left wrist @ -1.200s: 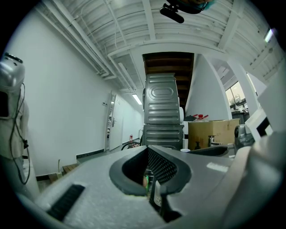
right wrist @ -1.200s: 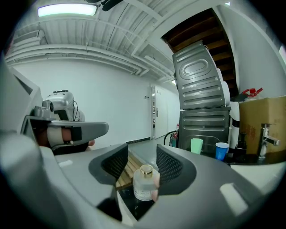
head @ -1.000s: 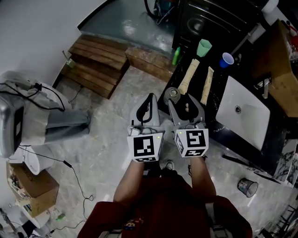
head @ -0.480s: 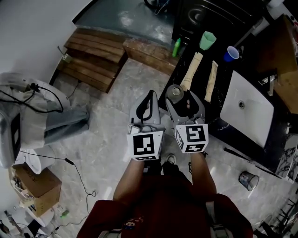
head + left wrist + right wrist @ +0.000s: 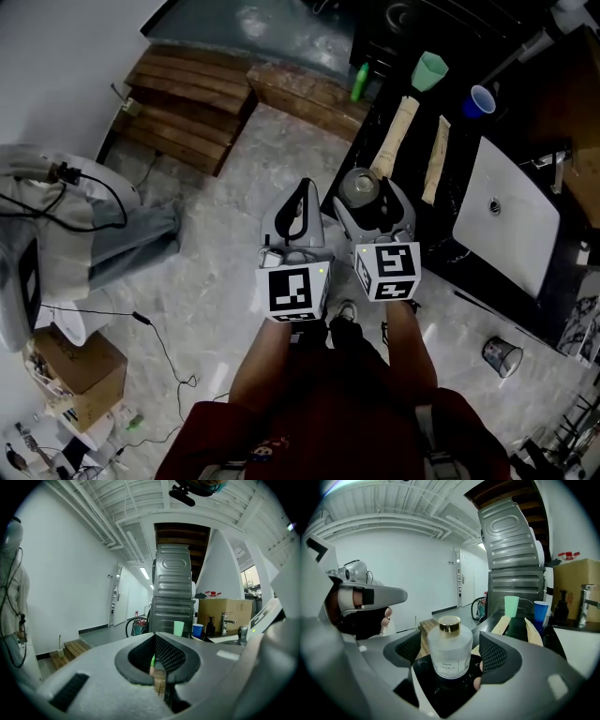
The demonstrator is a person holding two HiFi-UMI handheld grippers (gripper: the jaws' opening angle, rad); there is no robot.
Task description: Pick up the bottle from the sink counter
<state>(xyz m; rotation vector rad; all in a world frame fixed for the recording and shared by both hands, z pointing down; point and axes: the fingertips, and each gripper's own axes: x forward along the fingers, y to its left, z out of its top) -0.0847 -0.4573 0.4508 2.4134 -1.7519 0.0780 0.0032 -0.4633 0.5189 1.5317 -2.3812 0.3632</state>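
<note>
Right tongs (image 5: pixel 451 660): just widened, straddling, not touching, frosted glass bottle with gold cap (image 5: pixel 450 641), upright on black desk (image 5: pixel 443 692). Left tongs (image 5: pixel 159 667): together, empty. We should centre it, then squeeze mid-body evenly.

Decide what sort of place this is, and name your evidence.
Probably a workshop or studio with a washing corner: a white sink set in a dark counter, wooden steps on the stone floor, a cardboard box.
</note>
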